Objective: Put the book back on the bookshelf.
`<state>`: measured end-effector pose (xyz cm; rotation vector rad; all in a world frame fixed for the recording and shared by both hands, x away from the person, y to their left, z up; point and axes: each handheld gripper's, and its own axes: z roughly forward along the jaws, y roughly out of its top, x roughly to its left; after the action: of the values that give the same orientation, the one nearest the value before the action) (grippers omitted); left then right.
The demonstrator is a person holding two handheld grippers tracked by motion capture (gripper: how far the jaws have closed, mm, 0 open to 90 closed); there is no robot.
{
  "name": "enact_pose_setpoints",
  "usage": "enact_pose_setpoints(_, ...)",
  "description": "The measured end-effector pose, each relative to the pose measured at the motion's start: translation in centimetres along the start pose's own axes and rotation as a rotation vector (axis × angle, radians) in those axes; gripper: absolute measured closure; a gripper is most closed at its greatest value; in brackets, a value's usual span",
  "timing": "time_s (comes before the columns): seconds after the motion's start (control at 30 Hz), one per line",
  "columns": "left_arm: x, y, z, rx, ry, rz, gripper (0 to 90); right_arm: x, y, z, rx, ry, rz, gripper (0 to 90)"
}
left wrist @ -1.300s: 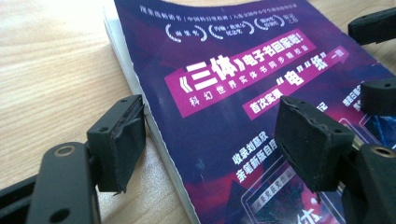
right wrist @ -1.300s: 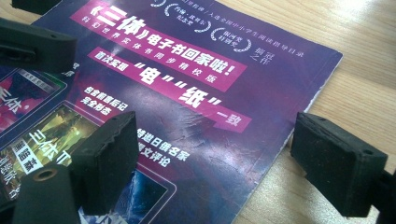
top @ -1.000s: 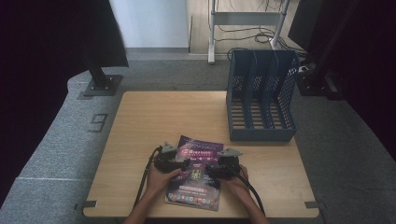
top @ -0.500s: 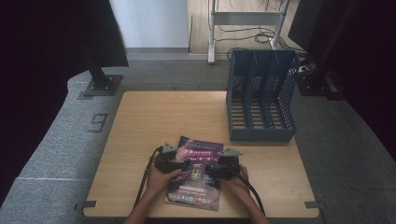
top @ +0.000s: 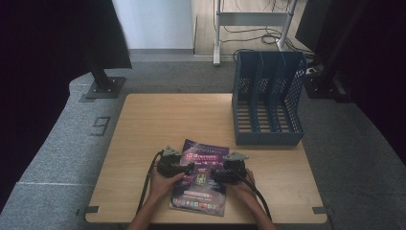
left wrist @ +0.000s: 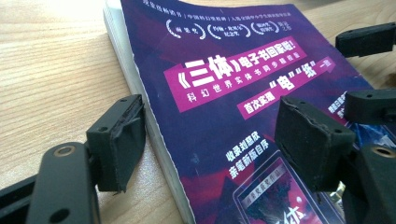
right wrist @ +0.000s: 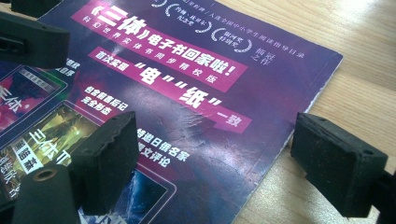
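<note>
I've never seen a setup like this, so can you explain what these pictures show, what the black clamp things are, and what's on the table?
A person sits at a wooden table holding a hand-operated gripper in each hand. The high view looks down from above: left gripper, right gripper. The other two pictures come from cameras riding on each gripper, looking along its black jaws. A purple magazine lies flat; a blue file rack stands behind it. Both grippers are open, each straddling one side edge of the magazine; nothing is gripped yet.

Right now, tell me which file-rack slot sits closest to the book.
The leftmost slot of the rack: the book lies toward the rack's left front; the other slots lie farther right.
</note>
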<state>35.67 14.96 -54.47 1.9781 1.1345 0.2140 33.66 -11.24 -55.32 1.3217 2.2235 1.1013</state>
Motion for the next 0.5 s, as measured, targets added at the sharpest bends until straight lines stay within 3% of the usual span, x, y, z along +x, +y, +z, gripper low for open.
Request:
enact_pose_setpoints(0.1, 0.1, 0.1, -0.3, -0.013, -0.012, -0.007, 26.1, 0.0, 0.0, 0.0, -0.001, 0.000, 0.001, 14.8)
enact_pose_setpoints(0.3, 0.0, 0.6, -1.5, -0.070, -0.078, -0.028, 29.6, 0.0, 0.0, 0.0, -0.001, -0.001, 0.001, 14.8)
enact_pose_setpoints(0.5, -0.3, 0.7, -1.5, -0.065, -0.121, -0.018, 31.6, 0.0, -0.1, 0.0, -0.004, -0.002, 0.003, 15.0)
